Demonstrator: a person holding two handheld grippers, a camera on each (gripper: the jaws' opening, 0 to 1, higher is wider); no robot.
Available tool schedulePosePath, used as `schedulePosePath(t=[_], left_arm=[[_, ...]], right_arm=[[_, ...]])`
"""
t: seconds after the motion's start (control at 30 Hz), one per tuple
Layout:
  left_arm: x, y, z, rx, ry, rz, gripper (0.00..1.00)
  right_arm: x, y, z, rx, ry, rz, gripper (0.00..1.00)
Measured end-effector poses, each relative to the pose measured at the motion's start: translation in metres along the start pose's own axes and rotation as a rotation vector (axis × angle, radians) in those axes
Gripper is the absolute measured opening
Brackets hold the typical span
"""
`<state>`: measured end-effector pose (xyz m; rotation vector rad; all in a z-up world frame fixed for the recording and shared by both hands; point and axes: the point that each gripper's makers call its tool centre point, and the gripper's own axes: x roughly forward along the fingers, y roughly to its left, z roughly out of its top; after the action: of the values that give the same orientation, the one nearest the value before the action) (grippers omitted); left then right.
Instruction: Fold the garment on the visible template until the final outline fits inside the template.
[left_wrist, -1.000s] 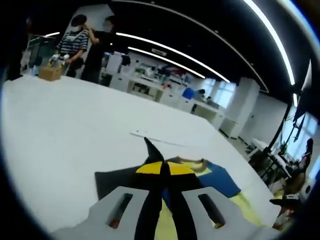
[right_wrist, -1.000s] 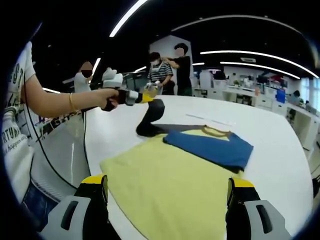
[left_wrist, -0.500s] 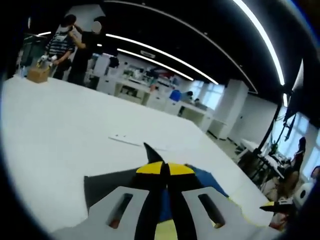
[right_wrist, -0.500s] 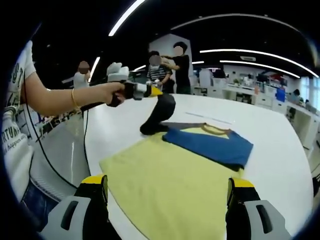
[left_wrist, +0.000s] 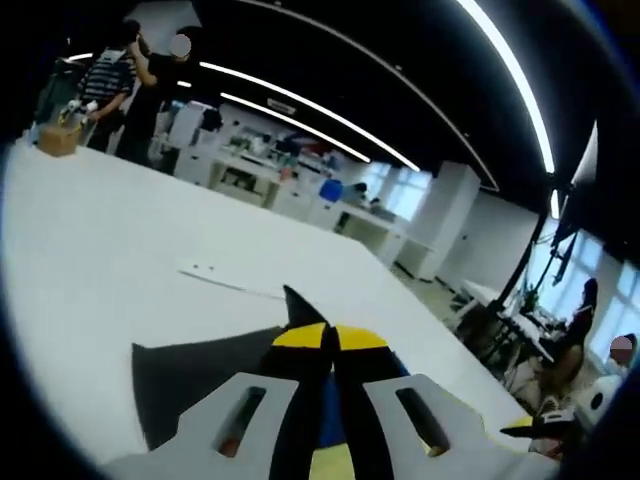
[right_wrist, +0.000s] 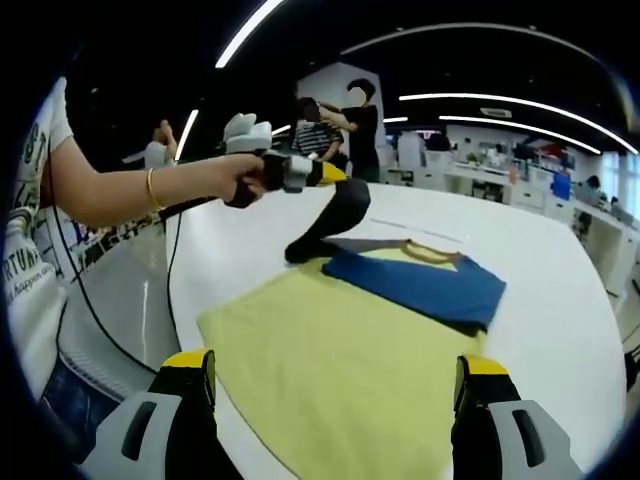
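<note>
A yellow shirt (right_wrist: 330, 360) with a blue sleeve (right_wrist: 420, 287) folded across it lies on the white table (right_wrist: 560, 300). Its dark grey sleeve (right_wrist: 335, 220) is lifted off the table, pinched by my left gripper (right_wrist: 335, 178), which a person's hand holds up at the left. In the left gripper view the left gripper (left_wrist: 327, 335) is shut on that dark grey sleeve (left_wrist: 200, 375), a tip of cloth sticking up between the yellow tips. My right gripper (right_wrist: 330, 375) stands open at the near edge of the shirt, nothing between its jaws.
A thin white strip (left_wrist: 225, 282) lies on the table (left_wrist: 90, 250) beyond the shirt. Two people (right_wrist: 340, 125) stand at the far end beside a cardboard box (left_wrist: 58, 138). The holder's arm (right_wrist: 110, 195) and cable cross the left side.
My left gripper has carried the dark grey sleeve higher and to the right, toward the shirt's body. The right gripper has stayed still and open.
</note>
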<state>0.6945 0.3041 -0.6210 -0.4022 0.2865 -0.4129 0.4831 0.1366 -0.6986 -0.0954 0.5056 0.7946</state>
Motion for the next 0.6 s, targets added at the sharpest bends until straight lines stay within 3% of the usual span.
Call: schedulePosePath(t=[0.6], left_arm=[[0.034,-0.042,-0.012,-0.03,0.0,-0.113,0.0]], right_arm=[[0.001,-0.006,-0.005,0.01,0.017,-0.01,0.99]])
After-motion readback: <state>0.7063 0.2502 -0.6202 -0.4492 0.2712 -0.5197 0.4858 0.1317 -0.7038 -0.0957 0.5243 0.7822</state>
